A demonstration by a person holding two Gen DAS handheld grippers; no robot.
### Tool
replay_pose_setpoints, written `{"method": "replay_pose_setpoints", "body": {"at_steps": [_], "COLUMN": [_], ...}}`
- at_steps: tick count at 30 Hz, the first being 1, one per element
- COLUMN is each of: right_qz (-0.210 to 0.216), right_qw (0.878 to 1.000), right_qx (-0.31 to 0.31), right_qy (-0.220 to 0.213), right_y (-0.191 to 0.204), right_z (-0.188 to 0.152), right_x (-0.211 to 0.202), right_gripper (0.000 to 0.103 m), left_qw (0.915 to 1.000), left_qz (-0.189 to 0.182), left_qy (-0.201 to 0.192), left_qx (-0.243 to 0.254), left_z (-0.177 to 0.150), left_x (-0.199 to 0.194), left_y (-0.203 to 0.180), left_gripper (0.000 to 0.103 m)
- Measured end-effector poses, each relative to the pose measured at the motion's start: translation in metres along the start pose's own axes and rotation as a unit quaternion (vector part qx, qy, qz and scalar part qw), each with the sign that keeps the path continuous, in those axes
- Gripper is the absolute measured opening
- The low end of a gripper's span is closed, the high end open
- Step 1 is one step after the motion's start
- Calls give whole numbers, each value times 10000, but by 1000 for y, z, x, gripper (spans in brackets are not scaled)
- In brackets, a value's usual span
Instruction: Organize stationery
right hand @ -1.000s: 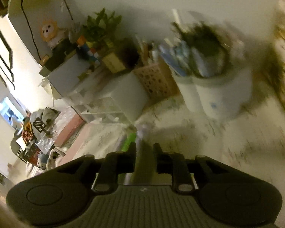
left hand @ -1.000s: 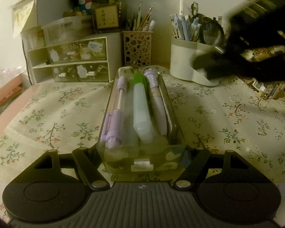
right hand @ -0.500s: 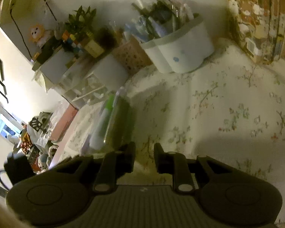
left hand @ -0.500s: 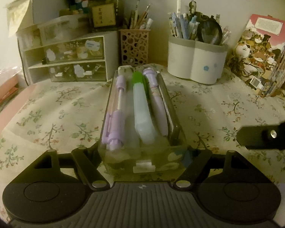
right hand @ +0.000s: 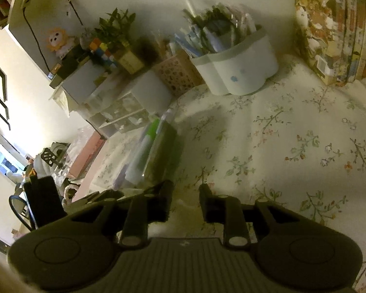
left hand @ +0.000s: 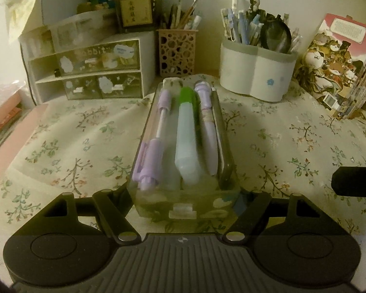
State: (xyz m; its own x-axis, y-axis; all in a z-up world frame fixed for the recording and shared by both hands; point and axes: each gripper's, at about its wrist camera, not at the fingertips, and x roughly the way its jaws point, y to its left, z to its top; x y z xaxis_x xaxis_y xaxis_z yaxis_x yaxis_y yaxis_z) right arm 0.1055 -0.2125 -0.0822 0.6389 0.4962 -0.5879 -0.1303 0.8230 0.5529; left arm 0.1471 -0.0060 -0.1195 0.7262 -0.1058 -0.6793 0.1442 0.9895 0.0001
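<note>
Left wrist view: low, close behind the clear pen box (left hand: 185, 146). Right wrist view: higher, tilted, sharing the box (right hand: 156, 151) and white pen holder (right hand: 239, 70).

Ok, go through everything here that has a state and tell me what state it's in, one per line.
Left gripper: fingers spread wide around the near end of the clear pen box, holding it.
Right gripper: fingers slightly apart, nothing between them.
Clear pen box: lidless, resting on the tablecloth.
Green-capped pen: lying flat in the box.
Two purple pens: lying flat on either side of it.
White pen holder: upright, full.
Mesh pen cup: upright, holding pencils.
Drawers: both shut.
</note>
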Motion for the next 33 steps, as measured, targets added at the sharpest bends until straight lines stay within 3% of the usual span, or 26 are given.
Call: {"method": "replay_pose_setpoints", "body": {"at_steps": [11,19,23,26,29,33], "right_qz": [-139,-155,-194,-215,-308,-350], "right_qw": [9996,9997,9984,9967,9938,9900], "right_qx": [245,-21,-414,-632,-918,-1196], "right_qy": [-27,-191,-339,-456,-549,-663], "right_y": [1,19,39,50,62,73], "right_z": [-8,-15,-18,-20,-24,-28], "right_x": [-10,-26,-34,-42,-49,-58], "right_gripper": [29,37,49,62,63,84], "left_qw": [9999,9990,9981,9971,9946,9935], "left_qz": [-4,42,331,588,973,1025], "left_qy": [-128,-395,-434,-408,-356,-455], "left_qx": [84,-186,-300,-253,-100,-188], "left_z": [3,-16,-20,-19,-16,-10], "left_x": [-22,-81,-112,-129,-137,-155], "left_y": [-2,11,13,10,5,7], "left_gripper": [77,89,98,98,98,98]}}
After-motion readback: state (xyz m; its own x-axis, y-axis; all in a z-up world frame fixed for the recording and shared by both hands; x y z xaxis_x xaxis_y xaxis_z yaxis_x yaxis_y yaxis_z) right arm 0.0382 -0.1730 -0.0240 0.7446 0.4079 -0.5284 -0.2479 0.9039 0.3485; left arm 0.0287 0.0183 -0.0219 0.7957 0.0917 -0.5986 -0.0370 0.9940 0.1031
